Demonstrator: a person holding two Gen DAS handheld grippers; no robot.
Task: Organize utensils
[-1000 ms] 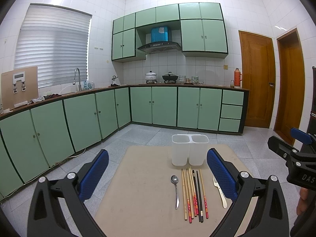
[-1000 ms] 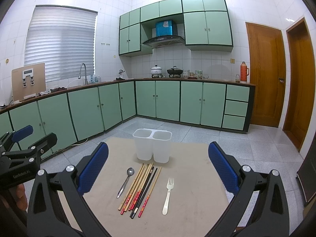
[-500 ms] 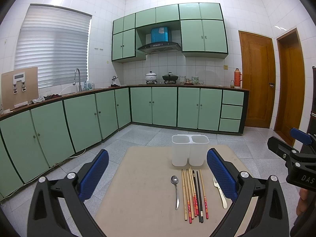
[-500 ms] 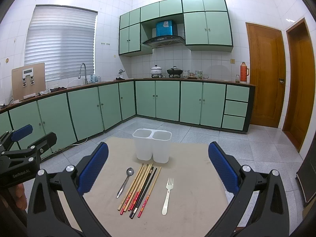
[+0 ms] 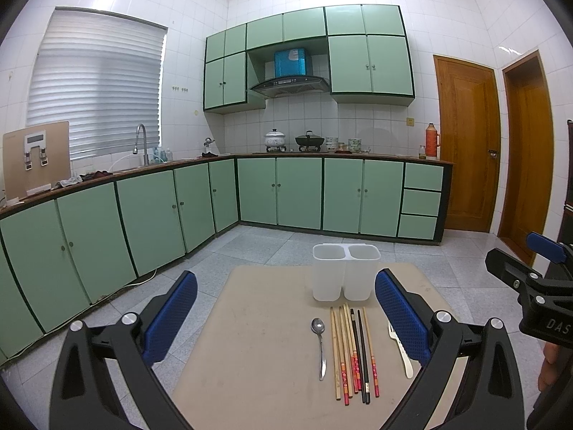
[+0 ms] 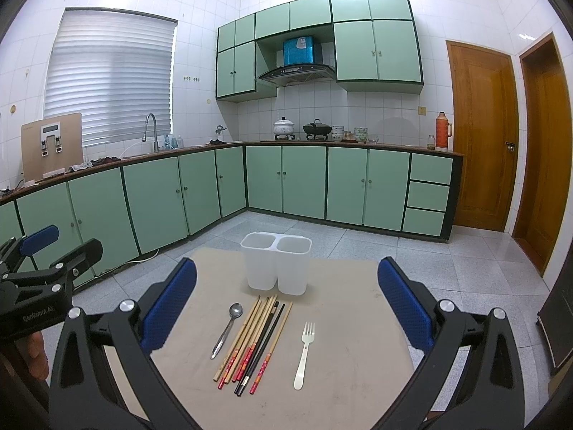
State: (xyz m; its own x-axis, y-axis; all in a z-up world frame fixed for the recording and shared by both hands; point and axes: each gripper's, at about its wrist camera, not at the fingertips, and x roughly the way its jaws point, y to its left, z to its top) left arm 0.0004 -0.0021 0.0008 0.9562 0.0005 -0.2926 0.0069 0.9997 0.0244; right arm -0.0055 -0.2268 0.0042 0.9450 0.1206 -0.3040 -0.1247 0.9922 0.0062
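A white two-compartment holder stands upright at the far side of a beige table. In front of it lie a metal spoon, several wooden and black chopsticks and a pale fork, side by side. My left gripper hovers open above the near left of the table, nothing between its blue pads. My right gripper hovers open over the utensils, also holding nothing. Both holder compartments look empty.
Green base cabinets line the far wall and left side, with a sink tap and pots on the counter. Two wooden doors are at the right. Grey tiled floor surrounds the table. A dark object stands right of the table.
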